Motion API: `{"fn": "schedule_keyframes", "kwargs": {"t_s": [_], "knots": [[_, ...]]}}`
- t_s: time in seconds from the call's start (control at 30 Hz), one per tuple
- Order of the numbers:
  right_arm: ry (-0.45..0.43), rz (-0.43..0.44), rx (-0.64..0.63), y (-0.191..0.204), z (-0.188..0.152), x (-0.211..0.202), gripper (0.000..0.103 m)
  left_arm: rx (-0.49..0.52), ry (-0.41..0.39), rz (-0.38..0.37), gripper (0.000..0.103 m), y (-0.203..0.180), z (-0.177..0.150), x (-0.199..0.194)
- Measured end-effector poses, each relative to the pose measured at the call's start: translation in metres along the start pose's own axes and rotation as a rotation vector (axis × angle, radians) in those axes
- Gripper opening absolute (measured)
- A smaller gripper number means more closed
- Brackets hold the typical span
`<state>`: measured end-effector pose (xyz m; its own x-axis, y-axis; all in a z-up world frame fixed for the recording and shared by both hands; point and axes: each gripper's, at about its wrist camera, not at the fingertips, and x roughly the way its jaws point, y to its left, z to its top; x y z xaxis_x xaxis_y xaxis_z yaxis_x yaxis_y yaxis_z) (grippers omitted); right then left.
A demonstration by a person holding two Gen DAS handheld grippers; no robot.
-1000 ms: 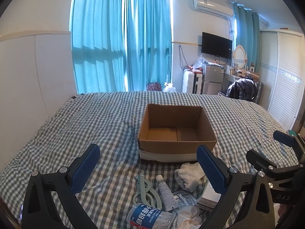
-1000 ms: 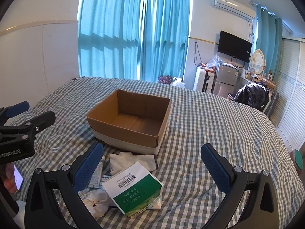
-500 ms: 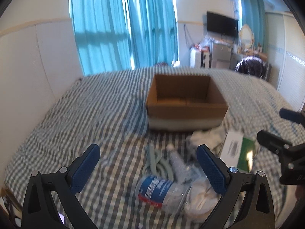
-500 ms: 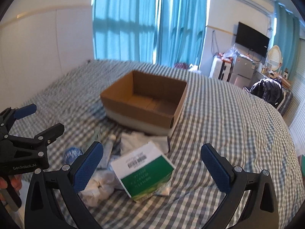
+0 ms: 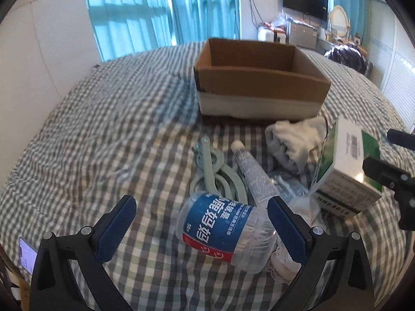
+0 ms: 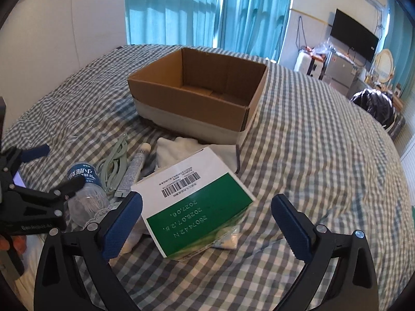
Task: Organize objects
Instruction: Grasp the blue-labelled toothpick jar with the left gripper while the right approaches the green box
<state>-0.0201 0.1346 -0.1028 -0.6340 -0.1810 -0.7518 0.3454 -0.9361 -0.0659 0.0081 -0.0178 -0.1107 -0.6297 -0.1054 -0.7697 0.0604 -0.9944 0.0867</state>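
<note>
1. Here, the left gripper (image 5: 201,223) hung with its jaws spread wide and empty over the plastic bottle (image 5: 228,226), which lay on its side at the lower centre of the left wrist view, on the checked bedspread (image 5: 109,134).
2. The right gripper (image 6: 206,217) was likewise wide open and held nothing; the green-and-white carton (image 6: 193,197) sat between its pads at the lower centre of the right wrist view.
3. The cardboard box (image 6: 192,101), open and seemingly empty, stood in the upper middle of both views, just beyond the pile.
4. The bottle looked nearly empty, so probably light; its thin clear wall would likely dent and slip, and the labelled mid-body seemed the safest place to pinch, across its width.
5. The carton appeared stiff and light, resting tilted on soft items beneath it; gripping across its two long side faces looked sound, though hard squeezing could crush it.
6. The white cloth (image 5: 295,142), at centre right of the left view, was soft and would bunch, so any fold would serve.
7. The tube (image 5: 253,171) and the pale green plastic hanger (image 5: 215,173) lay touching above the bottle; the tube would be squashy, the hanger rigid but thin.
</note>
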Motion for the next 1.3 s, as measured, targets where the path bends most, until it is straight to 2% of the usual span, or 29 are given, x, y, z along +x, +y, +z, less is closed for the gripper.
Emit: {"fn": "schedule_keyframes", "kwargs": {"t_s": [0.17,0.3,0.43,0.57,0.7,0.73,0.77,0.8,0.97,1.17,1.3], "knots": [[0.024,-0.02,-0.029,0.007,-0.001,0.015,0.1,0.009,0.035,-0.04,0.103,0.001,-0.006,0.016],[0.049,0.009,0.0,0.005,-0.002,0.024,0.101,0.018,0.082,-0.086,0.103,-0.001,-0.012,0.027],[0.062,0.018,0.039,0.002,-0.002,0.028,0.103,0.031,0.166,-0.121,0.103,-0.005,-0.021,0.045],[0.076,0.036,0.055,0.002,-0.005,0.03,0.103,0.079,0.279,-0.089,0.103,-0.013,-0.038,0.069],[0.097,0.076,0.093,0.001,-0.007,0.034,0.103,0.047,0.253,-0.091,0.101,-0.008,-0.036,0.062],[0.101,0.085,0.1,0.002,-0.008,0.035,0.103,0.041,0.241,-0.095,0.098,-0.007,-0.036,0.059],[0.109,0.096,0.105,0.003,-0.01,0.036,0.103,0.039,0.231,-0.106,0.089,-0.006,-0.035,0.055],[0.112,0.099,0.105,0.004,-0.01,0.036,0.103,0.04,0.222,-0.109,0.085,-0.007,-0.035,0.051],[0.113,0.08,0.119,0.006,-0.011,0.034,0.103,0.067,0.166,-0.052,0.078,-0.009,-0.031,0.036],[0.115,0.08,0.168,0.0,-0.003,0.048,0.103,0.005,0.108,-0.035,0.07,0.007,-0.028,0.023],[0.117,0.069,0.19,0.001,0.009,0.062,0.103,-0.018,0.107,-0.048,0.066,0.013,-0.023,0.028]]}}
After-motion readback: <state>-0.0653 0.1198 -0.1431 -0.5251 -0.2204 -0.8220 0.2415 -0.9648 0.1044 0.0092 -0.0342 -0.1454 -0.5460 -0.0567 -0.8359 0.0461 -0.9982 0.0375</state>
